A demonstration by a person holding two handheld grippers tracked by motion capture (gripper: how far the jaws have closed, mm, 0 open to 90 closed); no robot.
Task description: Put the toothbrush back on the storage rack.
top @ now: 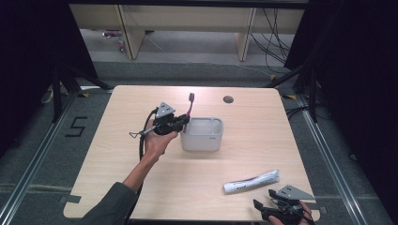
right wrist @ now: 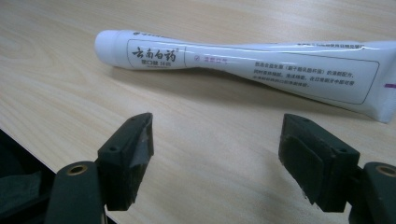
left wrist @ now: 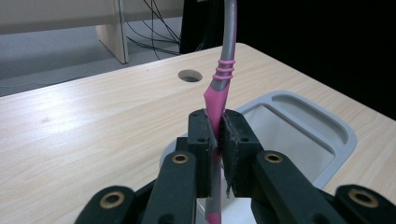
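The left gripper (top: 180,123) is clamped on the pink-and-grey toothbrush (top: 189,106), which stands nearly upright with its bristle head up, over the left end of the grey two-compartment holder (top: 202,138) near the middle of the table (top: 244,154). In the left gripper view the jaws pinch the toothbrush's pink handle (left wrist: 215,100). The right gripper (top: 266,198) rests at the table's near right edge, jaws wide apart with nothing between them, just beside the white toothpaste tube (top: 252,182) lying flat.
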